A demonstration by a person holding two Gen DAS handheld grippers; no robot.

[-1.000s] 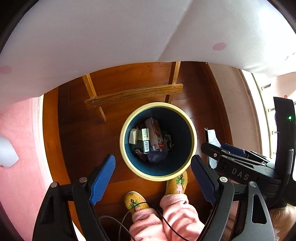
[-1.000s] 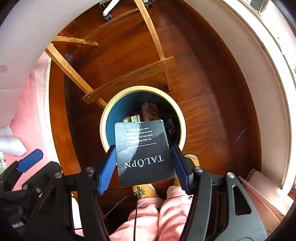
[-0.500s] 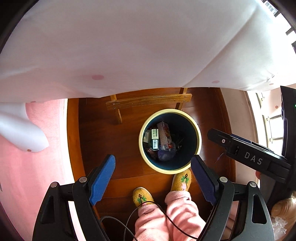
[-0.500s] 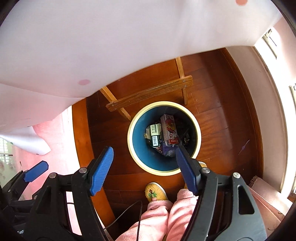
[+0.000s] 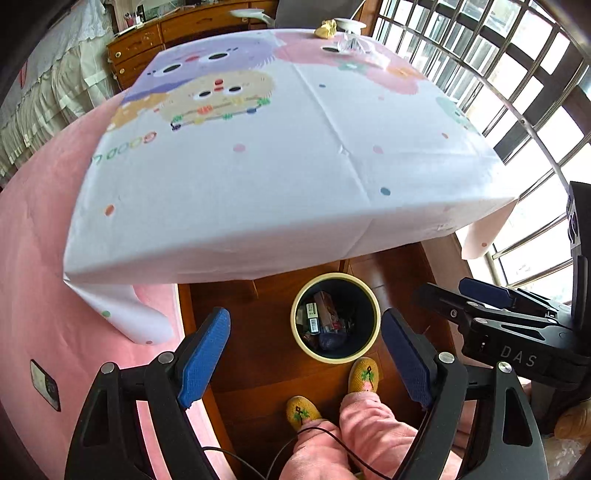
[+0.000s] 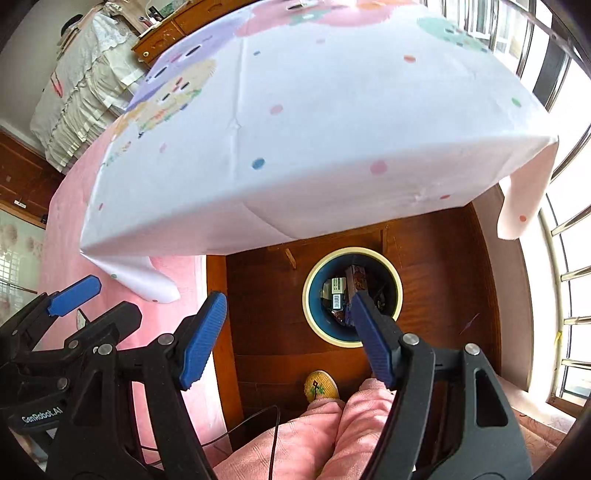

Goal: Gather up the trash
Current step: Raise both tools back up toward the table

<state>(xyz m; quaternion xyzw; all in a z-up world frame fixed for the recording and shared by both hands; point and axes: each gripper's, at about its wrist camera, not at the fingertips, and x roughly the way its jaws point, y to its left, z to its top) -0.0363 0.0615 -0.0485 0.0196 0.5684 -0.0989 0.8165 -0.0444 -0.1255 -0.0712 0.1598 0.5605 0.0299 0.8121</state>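
A round bin (image 5: pixel 376 317) (image 6: pixel 312 312) with a cream rim and dark blue inside stands on the wooden floor below the table edge, holding several boxes and wrappers. My left gripper (image 5: pixel 308 358) hangs open high above it, nothing between its blue pads. My right gripper (image 6: pixel 288 338) is open and empty too, its right finger (image 6: pixel 371 338) covering part of the bin. On the far end of the tablecloth (image 5: pixel 258 155) (image 6: pixel 314 110) lie a crumpled yellow scrap (image 5: pixel 325 28) and a clear plastic wrapper (image 5: pixel 349 45). The right gripper also shows at the left wrist view's right edge (image 5: pixel 495 314).
A person's pink trouser legs (image 5: pixel 354 432) and yellow slippers (image 5: pixel 364 374) stand just before the bin. A pink bedspread (image 5: pixel 29 258) lies to the left. A barred window (image 5: pixel 532 92) runs along the right. A wooden dresser (image 5: pixel 155 33) stands behind the table.
The right gripper let go of the dark TALOPN card a second ago and stands open. Both grippers have since risen from over the bin until the tabletop came into view.
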